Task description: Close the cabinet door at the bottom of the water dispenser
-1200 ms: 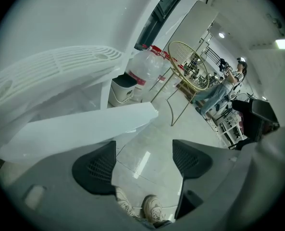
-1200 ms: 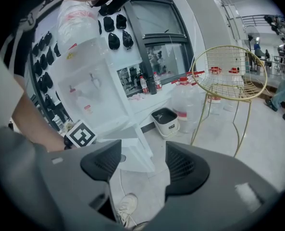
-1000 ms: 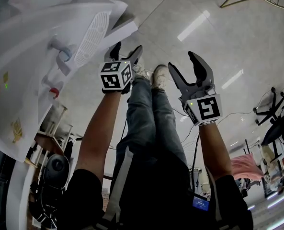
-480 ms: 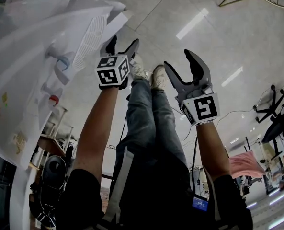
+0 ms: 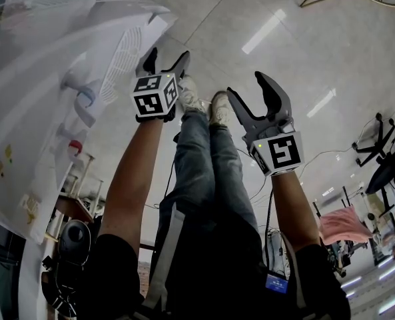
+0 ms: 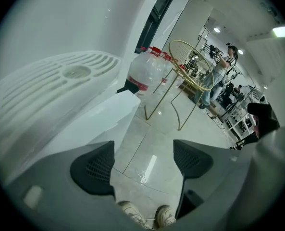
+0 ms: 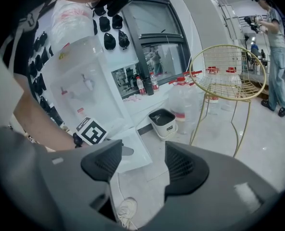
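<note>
Lining up to nudge the door shut

Both tools are spread open and empty (the right gripper just hangs off to the side). The left gripper hovers near the cabinet door, which sticks out open at the foot of the water dispenser. Next move is probably getting a jaw onto the door's face and swinging it closed.

Open workspace, lab or office sort.
Glossy tiled floor, dispenser, spare water jugs under a window, office chair, wire chair, rack; another person stands handling gear beyond.
</note>
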Tool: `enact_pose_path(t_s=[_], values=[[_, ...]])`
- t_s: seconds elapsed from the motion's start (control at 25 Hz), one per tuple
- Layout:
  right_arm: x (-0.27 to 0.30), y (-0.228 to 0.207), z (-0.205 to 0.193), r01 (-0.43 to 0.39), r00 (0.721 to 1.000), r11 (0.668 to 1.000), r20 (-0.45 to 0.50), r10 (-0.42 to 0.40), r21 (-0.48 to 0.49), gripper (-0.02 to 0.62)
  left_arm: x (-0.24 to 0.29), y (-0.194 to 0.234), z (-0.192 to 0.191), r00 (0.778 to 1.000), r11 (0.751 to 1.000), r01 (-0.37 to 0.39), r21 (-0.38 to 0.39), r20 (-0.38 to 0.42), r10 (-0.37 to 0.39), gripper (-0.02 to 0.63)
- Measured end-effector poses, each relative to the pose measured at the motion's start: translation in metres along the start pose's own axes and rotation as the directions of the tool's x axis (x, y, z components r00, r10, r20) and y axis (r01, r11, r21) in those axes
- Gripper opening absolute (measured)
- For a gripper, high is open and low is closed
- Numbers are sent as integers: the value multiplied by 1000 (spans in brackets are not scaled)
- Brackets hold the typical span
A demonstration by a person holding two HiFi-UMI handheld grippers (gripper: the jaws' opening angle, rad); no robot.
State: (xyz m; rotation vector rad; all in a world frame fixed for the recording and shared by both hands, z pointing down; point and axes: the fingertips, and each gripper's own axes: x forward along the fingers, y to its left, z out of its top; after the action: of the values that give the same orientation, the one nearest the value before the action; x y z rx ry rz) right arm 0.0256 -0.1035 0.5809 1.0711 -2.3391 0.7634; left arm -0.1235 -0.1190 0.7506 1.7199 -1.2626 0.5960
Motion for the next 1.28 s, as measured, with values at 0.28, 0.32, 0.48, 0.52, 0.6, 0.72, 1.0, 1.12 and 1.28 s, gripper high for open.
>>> enact_pose_path(t_s=[0.28, 0.32, 0.48, 0.52, 0.6, 0.72, 1.0, 1.12, 1.28], values=[[0, 0, 5, 10, 1000, 1000, 12, -10, 10, 278, 8, 5, 6, 1000, 1000, -24, 8, 2, 24, 397], [-1, -1, 5, 11, 1000, 1000, 13, -11, 10, 278, 9, 6, 7, 1000, 1000, -31, 7, 2, 31, 399], [-2, -3, 5, 20, 1000, 1000, 16, -20, 16, 278, 14, 10, 10, 998, 998, -59, -1, 11, 59, 403], [-3, -4, 4, 23, 1000, 1000, 16, -23, 17, 278, 15, 10, 10, 998, 998, -64, 0, 14, 64, 405], [-4, -6, 4, 28, 999, 999, 16, -29, 19, 278, 17, 11, 11, 997, 997, -74, 3, 17, 74, 410], [-5, -10, 3, 35, 999, 999, 20, -36, 24, 278, 21, 11, 13, 996, 996, -85, 4, 21, 85, 416], [-8, -16, 5, 43, 999, 999, 29, -44, 29, 276, 30, 12, 23, 994, 994, -110, 12, 29, 109, 433], [-9, -20, 8, 54, 998, 998, 42, -55, 31, 276, 33, 11, 25, 994, 994, -109, 19, 24, 108, 434], [-11, -26, 10, 66, 996, 997, 57, -68, 30, 276, 34, 3, 27, 996, 995, -91, 39, 20, 91, 434]])
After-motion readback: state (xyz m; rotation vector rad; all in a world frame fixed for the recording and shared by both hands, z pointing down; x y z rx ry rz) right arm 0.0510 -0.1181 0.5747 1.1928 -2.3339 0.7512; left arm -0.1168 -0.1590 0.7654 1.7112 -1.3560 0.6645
